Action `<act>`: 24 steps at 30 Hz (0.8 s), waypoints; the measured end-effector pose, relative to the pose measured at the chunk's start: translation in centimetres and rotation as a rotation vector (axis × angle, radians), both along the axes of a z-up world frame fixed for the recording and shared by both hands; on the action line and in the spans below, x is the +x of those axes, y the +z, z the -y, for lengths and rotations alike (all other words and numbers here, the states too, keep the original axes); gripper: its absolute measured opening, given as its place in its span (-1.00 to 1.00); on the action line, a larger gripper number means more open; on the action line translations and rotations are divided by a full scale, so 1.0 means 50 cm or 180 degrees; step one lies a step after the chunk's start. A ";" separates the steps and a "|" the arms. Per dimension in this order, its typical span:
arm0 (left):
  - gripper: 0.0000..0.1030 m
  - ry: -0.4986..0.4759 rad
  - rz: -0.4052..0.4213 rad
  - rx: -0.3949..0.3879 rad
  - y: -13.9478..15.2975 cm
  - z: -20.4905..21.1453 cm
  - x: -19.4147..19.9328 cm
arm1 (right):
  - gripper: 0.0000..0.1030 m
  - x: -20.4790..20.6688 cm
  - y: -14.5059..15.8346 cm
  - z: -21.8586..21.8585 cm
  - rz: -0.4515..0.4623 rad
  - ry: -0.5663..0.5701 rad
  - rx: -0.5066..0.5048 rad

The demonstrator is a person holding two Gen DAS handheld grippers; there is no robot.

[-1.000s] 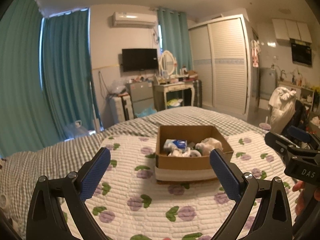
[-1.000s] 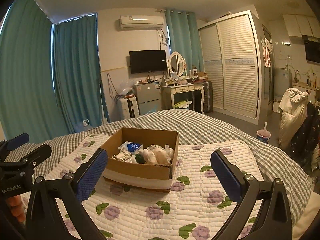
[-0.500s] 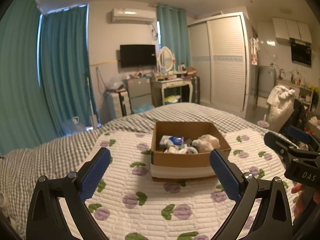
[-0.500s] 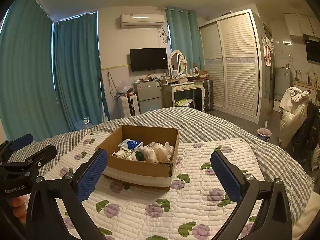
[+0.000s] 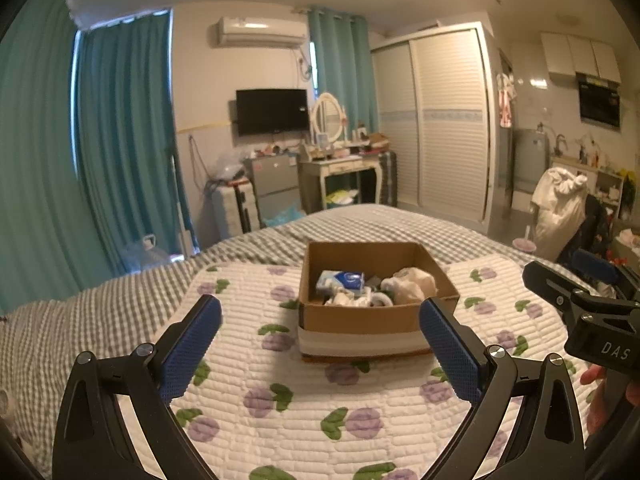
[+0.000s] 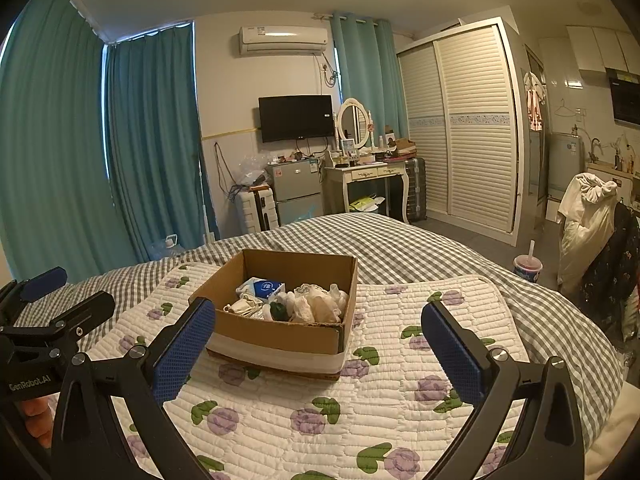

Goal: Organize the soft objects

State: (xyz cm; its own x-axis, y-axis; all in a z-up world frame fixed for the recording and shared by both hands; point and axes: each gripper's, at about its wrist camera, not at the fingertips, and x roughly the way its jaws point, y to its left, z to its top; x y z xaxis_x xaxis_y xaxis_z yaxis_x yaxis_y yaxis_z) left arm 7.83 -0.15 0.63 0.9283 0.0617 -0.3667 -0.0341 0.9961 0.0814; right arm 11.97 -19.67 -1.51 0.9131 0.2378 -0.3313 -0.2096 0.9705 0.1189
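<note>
An open cardboard box (image 5: 360, 318) sits on a white quilted mat with purple flowers (image 5: 304, 396) on the bed. It holds soft items: a blue-and-white tissue pack (image 5: 342, 280), cream lacy cloth (image 5: 412, 282) and other small pieces. The box also shows in the right wrist view (image 6: 280, 336), with the tissue pack (image 6: 266, 287) and the cream cloth (image 6: 316, 306). My left gripper (image 5: 320, 330) is open and empty, short of the box. My right gripper (image 6: 318, 336) is open and empty, in front of the box and to its right.
The mat lies on a grey checked bedspread (image 6: 400, 248). Beyond the bed stand teal curtains (image 6: 152, 140), a small fridge (image 6: 296, 192), a dressing table (image 6: 368, 176), a louvred wardrobe (image 6: 464, 128) and a drink cup (image 6: 528, 270) on the floor.
Both views have shifted slightly: the box sits a little nearer and more central in each. Both grippers stay open and empty.
</note>
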 end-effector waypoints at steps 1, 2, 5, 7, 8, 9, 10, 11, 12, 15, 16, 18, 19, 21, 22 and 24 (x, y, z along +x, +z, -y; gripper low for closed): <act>0.97 0.0003 0.0000 -0.0001 -0.001 0.000 -0.001 | 1.00 -0.001 0.000 0.000 0.0003 -0.0002 -0.0001; 0.97 -0.0001 0.0002 -0.0005 -0.001 0.000 -0.001 | 1.00 -0.001 0.001 -0.001 0.0002 -0.0005 -0.0002; 0.97 0.0002 -0.0001 -0.0001 -0.001 0.000 0.000 | 1.00 -0.001 0.000 -0.001 0.0002 -0.0007 -0.0001; 0.97 -0.0003 -0.0005 0.0002 -0.001 0.001 0.000 | 1.00 -0.001 0.000 0.000 -0.0001 0.0000 -0.0002; 0.97 -0.0006 -0.0002 0.0002 -0.001 0.001 0.000 | 1.00 -0.001 0.000 0.000 0.0004 -0.0005 -0.0002; 0.97 -0.0003 -0.0004 0.0003 -0.001 0.001 0.000 | 1.00 0.000 0.000 0.000 0.0001 0.0000 0.0000; 0.97 0.0000 -0.0004 0.0003 -0.001 0.001 0.000 | 1.00 0.000 0.000 0.000 -0.0003 0.0000 0.0002; 0.97 0.0005 -0.0007 0.0001 -0.002 0.001 0.000 | 1.00 -0.001 -0.001 0.000 -0.0001 0.0001 0.0001; 0.97 0.0008 -0.0009 -0.0004 -0.002 0.001 0.000 | 1.00 -0.001 0.000 -0.001 -0.0006 0.0000 -0.0003; 0.97 0.0012 -0.0008 -0.0006 -0.002 0.001 -0.001 | 1.00 -0.002 0.000 -0.002 -0.0004 -0.0003 -0.0001; 0.97 0.0012 -0.0011 -0.0001 -0.003 0.000 -0.001 | 1.00 -0.002 0.000 -0.002 -0.0004 -0.0003 0.0000; 0.97 0.0013 -0.0015 -0.0001 -0.006 0.001 -0.003 | 1.00 -0.002 0.001 -0.002 -0.0002 -0.0005 -0.0002; 0.97 0.0014 -0.0019 -0.0005 -0.006 0.001 -0.003 | 1.00 -0.002 0.001 -0.002 -0.0002 -0.0001 -0.0001; 0.97 0.0015 -0.0023 -0.0009 -0.006 0.001 -0.004 | 1.00 -0.002 0.000 -0.003 -0.0004 -0.0004 -0.0002; 0.97 0.0016 -0.0022 -0.0005 -0.007 0.000 -0.004 | 1.00 -0.002 -0.001 -0.002 -0.0006 -0.0002 0.0002; 0.97 0.0013 -0.0022 -0.0008 -0.006 0.000 -0.004 | 1.00 -0.001 0.000 -0.004 -0.0010 0.0005 0.0002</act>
State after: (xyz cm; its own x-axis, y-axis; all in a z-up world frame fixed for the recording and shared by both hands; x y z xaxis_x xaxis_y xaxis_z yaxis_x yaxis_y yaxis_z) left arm 7.63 -0.14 0.30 0.9255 0.0647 -0.3732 -0.0377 0.9961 0.0792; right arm 11.91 -19.48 -1.51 0.9117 0.2395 -0.3340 -0.2108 0.9701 0.1201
